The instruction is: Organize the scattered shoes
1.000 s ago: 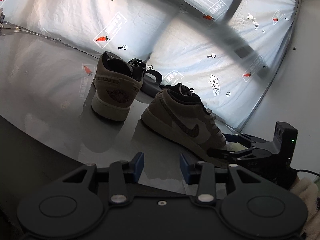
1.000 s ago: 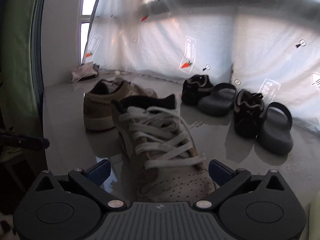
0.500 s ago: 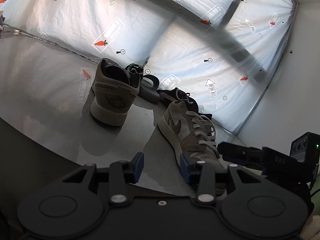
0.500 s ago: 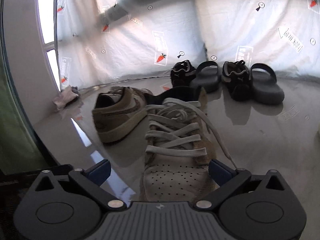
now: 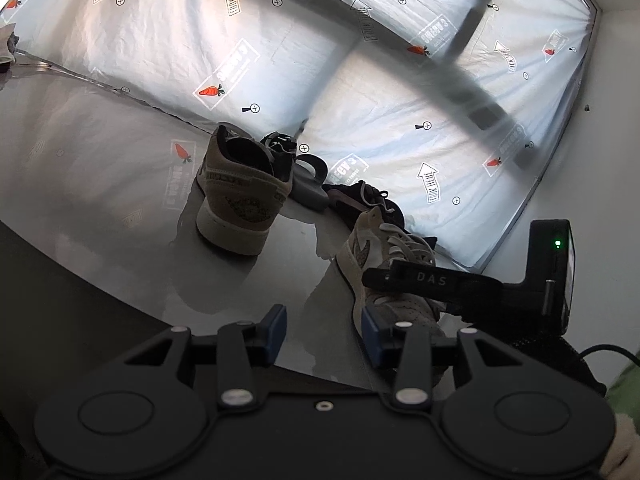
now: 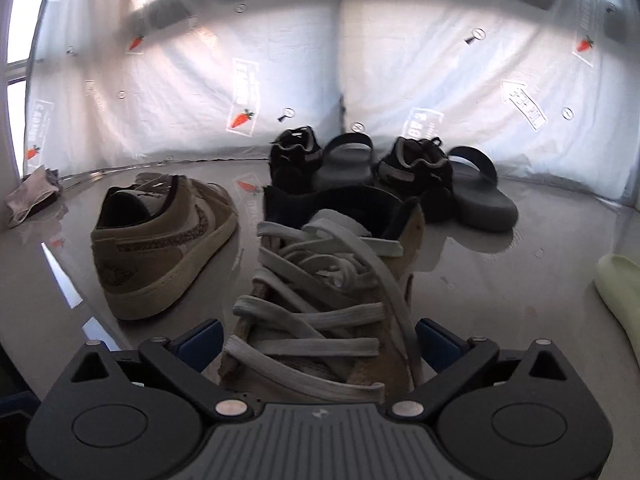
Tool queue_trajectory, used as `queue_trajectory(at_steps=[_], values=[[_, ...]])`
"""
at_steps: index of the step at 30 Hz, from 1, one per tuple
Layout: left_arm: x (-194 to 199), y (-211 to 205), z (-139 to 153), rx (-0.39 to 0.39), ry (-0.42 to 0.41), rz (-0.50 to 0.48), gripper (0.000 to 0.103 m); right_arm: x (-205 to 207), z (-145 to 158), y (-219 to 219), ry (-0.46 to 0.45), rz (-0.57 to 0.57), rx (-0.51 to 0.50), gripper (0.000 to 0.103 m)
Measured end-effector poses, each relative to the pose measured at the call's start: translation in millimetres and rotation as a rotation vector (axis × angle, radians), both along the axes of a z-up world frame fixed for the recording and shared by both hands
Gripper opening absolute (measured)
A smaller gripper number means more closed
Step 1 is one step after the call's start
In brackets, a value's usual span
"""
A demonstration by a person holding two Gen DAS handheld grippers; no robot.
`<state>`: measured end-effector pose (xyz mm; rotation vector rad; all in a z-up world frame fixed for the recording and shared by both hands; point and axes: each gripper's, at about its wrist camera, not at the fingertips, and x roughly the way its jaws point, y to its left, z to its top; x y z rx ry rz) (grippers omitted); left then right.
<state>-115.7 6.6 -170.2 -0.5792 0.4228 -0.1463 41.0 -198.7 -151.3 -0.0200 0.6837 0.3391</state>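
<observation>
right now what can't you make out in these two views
- Toe of the held sneaker: right wrist view, hidden under the right tongs.
- Same sneaker's side: left wrist view, crossed by the right tongs' dark finger.
- Black shoes: left wrist view, partly behind the tan sneaker.
- Pale yellow thing: cut off by the right edge.

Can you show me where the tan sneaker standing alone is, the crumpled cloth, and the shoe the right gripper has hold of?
tan sneaker (image 6: 160,248): right wrist view, its side panel.
crumpled cloth (image 6: 30,196): right wrist view, its middle.
held sneaker (image 6: 320,304): right wrist view, its laces.
</observation>
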Motion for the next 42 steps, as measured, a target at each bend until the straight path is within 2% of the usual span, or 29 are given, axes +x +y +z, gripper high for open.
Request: queue_trajectory(at_steps=[9,15,23,29,32,34,35,39,42], values=[[1.0,4.6,-6.9,-0.012,0.011,-0.001,0.042,8.4,-6.8,-35.8,0.03,-0.063,0.092,0.092],[-0.6,9.8,-9.1,-0.015,0.014,0.004,0.042,14.2,-7.9,-55.0,0.002,-0.151,0.078,0.091],[0.1,15.2,-12.5,-0.018,0.025,0.016,0.042,27.3,-9.3,-101.8,-0.003,-0.228,0.093,0.092],[-0.1,19.7,-11.0,-0.015,0.023,0.025,0.042,33.0,-12.0,-111.7,-0.006,-0.261,0.105,0.092],[5.2,23.4,-7.3,-0.011,0.019,0.031,0.042,26.3,-9.3,-104.7,-0.058,-0.223,0.042,0.093],[14.4,29.7,1.3,-0.003,-0.004,0.049,0.044,12.8,-6.1,-100.0,-0.143,-0.19,0.003,0.094],[20.0,33.4,6.0,0.0,-0.014,0.063,0.044,5.6,-4.6,-98.0,-0.185,-0.176,-0.01,0.098],[48.3,51.8,22.8,0.018,-0.032,0.131,0.044,-17.2,2.9,-96.3,-0.263,-0.128,0.04,0.101],[70.8,56.2,21.8,0.039,-0.007,0.141,0.044,-26.4,5.3,-95.5,-0.275,-0.118,0.07,0.101]])
